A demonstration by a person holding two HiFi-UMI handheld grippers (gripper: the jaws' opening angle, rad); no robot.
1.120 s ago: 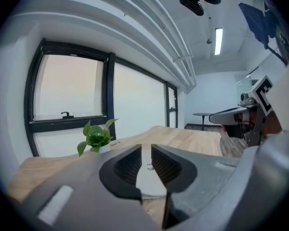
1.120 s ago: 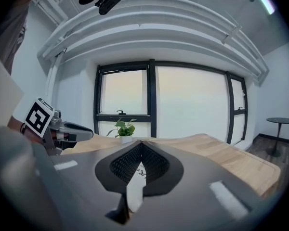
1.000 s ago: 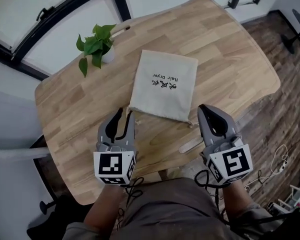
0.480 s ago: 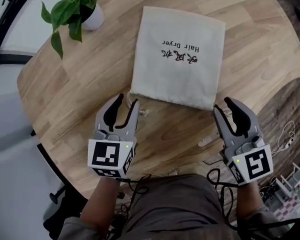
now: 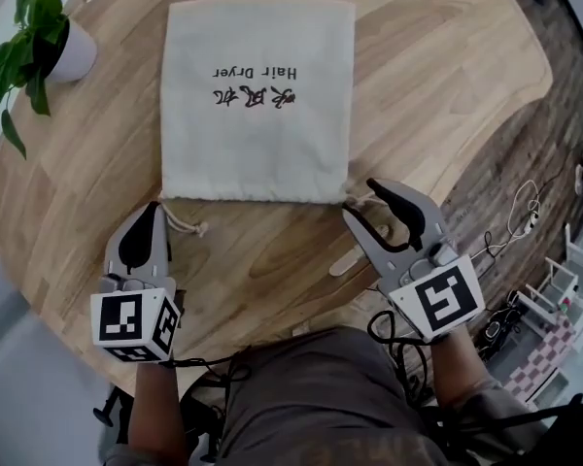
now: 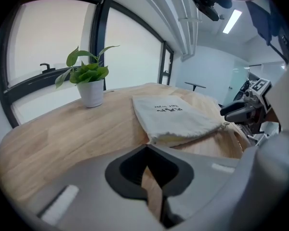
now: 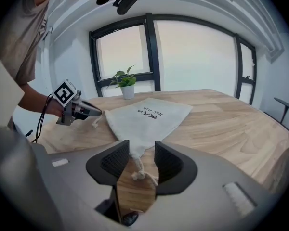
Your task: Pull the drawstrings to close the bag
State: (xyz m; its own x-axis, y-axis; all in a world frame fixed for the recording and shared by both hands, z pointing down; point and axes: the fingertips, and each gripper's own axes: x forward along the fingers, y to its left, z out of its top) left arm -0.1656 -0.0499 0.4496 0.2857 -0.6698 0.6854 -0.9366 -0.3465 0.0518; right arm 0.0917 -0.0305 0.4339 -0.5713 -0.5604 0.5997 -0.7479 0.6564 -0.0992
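Presently, right gripper [image 7: 137, 159]: jaws just opening, wide apart, straddling the right cord [image 7: 136, 173], not clamped; close off-centre and you miss the knot.
Left gripper [image 5: 152, 214]: jaws together, empty, beside the left cord [image 5: 187, 224].
Bag [image 5: 257, 105]: flat on the table [image 5: 272, 270], mouth ungathered; a one-sided pull would likely drag it.

Tabletop [image 5: 447, 76]: pale wooden planks, rounded edge.
Floor [image 5: 554, 153]: dark wood boards, with loose cables [image 5: 520, 216] lying beside the tabletop.
Windows [image 7: 197, 57]: large, black-framed, bright with daylight.
Walls [image 6: 202, 66]: white.
Ceiling light [image 6: 232, 21]: one lit strip lamp.
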